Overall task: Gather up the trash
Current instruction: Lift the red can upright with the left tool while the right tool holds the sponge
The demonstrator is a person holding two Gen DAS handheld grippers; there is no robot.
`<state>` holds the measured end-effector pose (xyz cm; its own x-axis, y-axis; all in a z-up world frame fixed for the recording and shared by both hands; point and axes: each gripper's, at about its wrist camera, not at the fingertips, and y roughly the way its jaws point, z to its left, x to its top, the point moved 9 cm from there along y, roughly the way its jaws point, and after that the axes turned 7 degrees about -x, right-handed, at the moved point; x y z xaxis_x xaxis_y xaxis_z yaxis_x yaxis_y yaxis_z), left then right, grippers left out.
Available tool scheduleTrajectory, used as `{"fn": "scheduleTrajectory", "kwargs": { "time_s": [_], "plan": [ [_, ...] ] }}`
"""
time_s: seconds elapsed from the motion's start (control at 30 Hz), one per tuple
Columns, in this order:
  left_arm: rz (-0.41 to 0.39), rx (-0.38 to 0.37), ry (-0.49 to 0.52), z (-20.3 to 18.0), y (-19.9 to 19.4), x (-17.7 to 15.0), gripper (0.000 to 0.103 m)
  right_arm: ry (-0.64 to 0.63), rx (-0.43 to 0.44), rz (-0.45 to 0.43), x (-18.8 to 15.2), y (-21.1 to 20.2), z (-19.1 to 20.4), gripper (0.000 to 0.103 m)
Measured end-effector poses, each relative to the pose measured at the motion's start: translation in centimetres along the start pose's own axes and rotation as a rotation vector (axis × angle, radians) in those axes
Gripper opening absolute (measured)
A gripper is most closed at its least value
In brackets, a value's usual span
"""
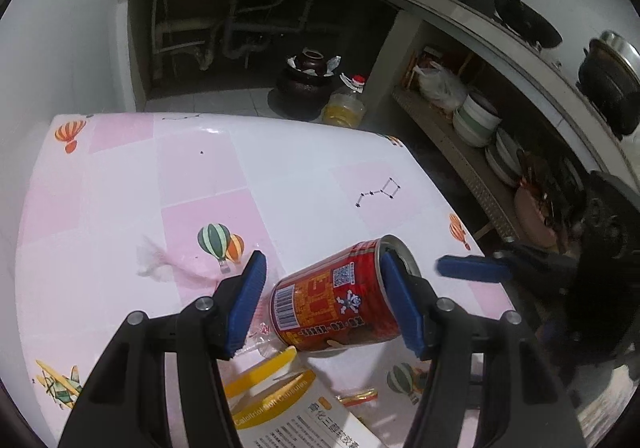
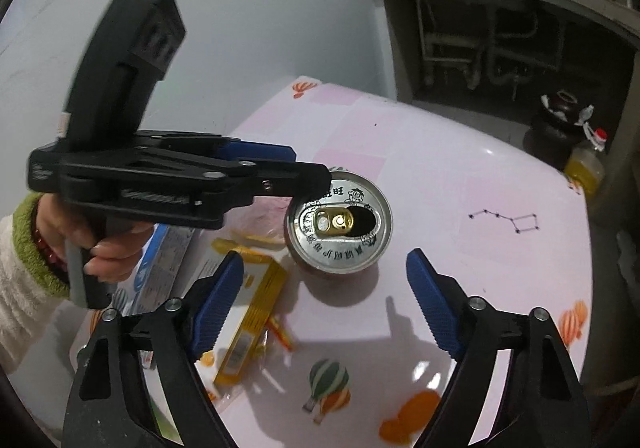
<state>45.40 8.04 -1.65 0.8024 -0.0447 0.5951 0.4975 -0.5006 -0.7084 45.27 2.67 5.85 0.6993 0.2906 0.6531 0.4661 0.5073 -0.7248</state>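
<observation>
The red can [image 1: 340, 296] lay tilted between the pads of the left tool [image 1: 324, 300], which gripped it end to end just above the worktop [image 1: 280, 176], its long axis running from lower left to upper right in the left wrist view. The right tool [image 2: 324, 304] hung open and empty just below the can's silver lid [image 2: 340, 222] in the right wrist view. A yellow box [image 2: 248, 312], a white carton [image 1: 304, 416] and wrappers [image 1: 356, 396] cluttered the lower part of both views.

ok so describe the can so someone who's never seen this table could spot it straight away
Look at the table with the pink and white balloon-print cover. Near its front edge, beside a yellow box and scraps of wrapper, stands a red can. It is the only round metal thing there, with a silver top and an opened pull tab.
</observation>
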Motion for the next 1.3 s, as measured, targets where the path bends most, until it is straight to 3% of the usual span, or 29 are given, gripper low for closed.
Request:
{"fn": "scheduleTrajectory", "kwargs": {
  "time_s": [0.2, 0.27, 0.37, 0.6, 0.97, 1.3],
  "plan": [
    [0.002, -0.038, -0.058, 0.8, 0.2, 0.2, 0.059, 0.02, 0.014, 0.01, 0.7, 1.5, -0.2, 0.069],
    [0.006, -0.031, -0.059, 0.8, 0.3, 0.1, 0.059, 0.023, 0.006, 0.01, 0.9, 1.6, -0.4, 0.058],
    [0.01, -0.038, -0.074, 0.7, 0.5, 0.0, 0.059, 0.059, 0.026, 0.018, 1.1, 1.7, -0.5, 0.058],
    [0.015, -0.096, -0.103, -0.7, 0.7, -0.6, 0.057, 0.062, -0.026, 0.008, 0.6, 0.3, -0.8, 0.057],
    [-0.005, -0.234, -0.11, -6.5, -0.7, -0.9, 0.057, 0.065, -0.107, -0.043, -0.3, -5.5, -1.0, 0.056],
    [0.067, -0.243, -0.101, -8.8, 1.7, -4.2, 0.057, 0.089, -0.145, 0.012, -3.4, -5.0, -1.6, 0.056]
  ]
}}
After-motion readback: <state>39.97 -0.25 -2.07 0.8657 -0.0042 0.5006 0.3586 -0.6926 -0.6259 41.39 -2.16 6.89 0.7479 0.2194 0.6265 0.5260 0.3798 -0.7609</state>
